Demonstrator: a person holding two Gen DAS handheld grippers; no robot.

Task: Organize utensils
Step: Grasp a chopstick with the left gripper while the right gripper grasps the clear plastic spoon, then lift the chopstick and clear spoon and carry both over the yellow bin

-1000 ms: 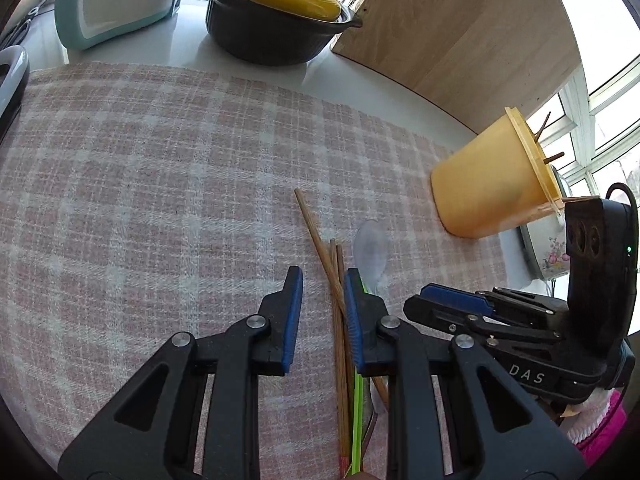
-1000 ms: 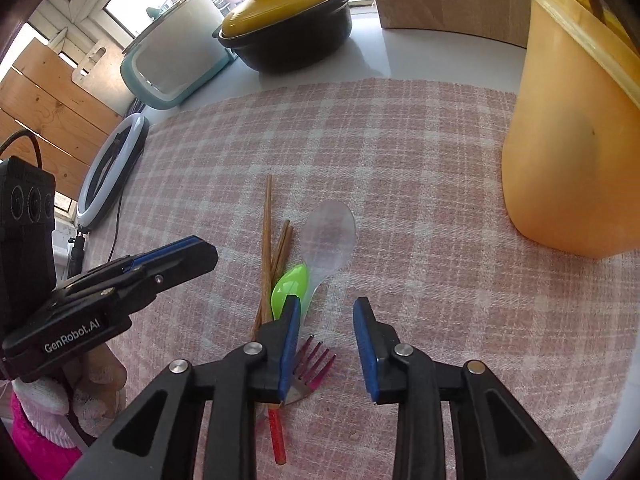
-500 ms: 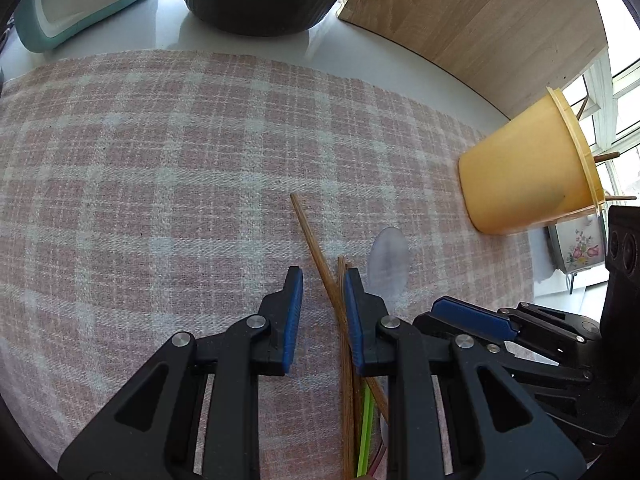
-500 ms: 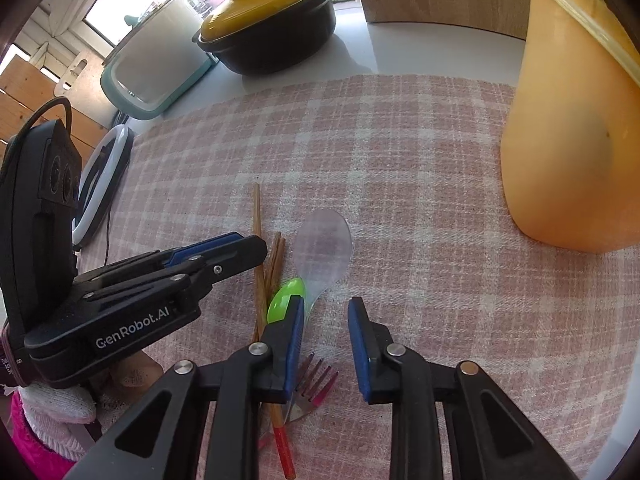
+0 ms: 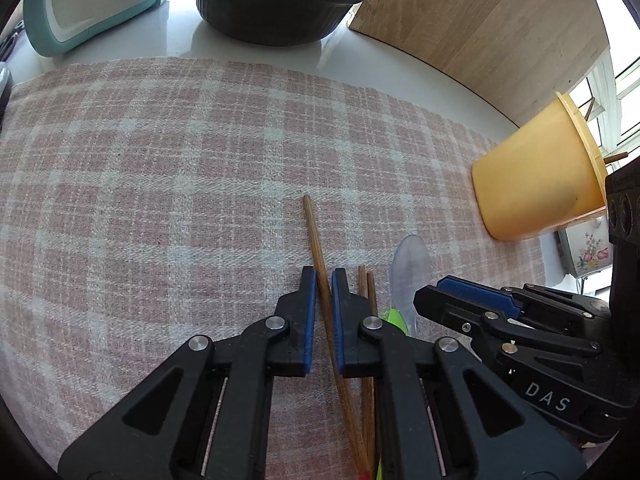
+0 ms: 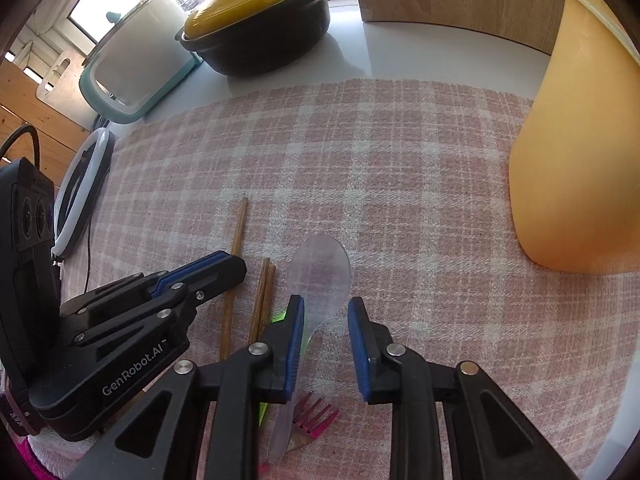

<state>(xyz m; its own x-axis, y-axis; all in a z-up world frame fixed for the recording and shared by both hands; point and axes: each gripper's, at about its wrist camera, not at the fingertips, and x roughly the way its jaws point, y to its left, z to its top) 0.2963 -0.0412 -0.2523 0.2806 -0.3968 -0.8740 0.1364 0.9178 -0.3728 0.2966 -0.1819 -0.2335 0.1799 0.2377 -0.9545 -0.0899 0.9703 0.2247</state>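
Left gripper (image 5: 324,276) now clamped on chopstick (image 5: 314,236), previously spread beside it.

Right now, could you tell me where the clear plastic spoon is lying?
The clear spoon lies on the checked cloth just ahead of the right gripper, right of the loose chopsticks.

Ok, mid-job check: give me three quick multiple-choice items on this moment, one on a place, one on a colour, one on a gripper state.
1. Where is the clear spoon?
A. In the tub
B. On the checked cloth
C. On the pot lid

2. What colour is the utensil tub?
A. Orange
B. Blue
C. Green

3. What is the left gripper doing?
A. Wide open
B. Shut on a fork
C. Shut on a wooden chopstick

Answers:
1 B, it lies flat on the cloth.
2 A, its wall is orange.
3 C, the chopstick sits pinched between the blue pads.
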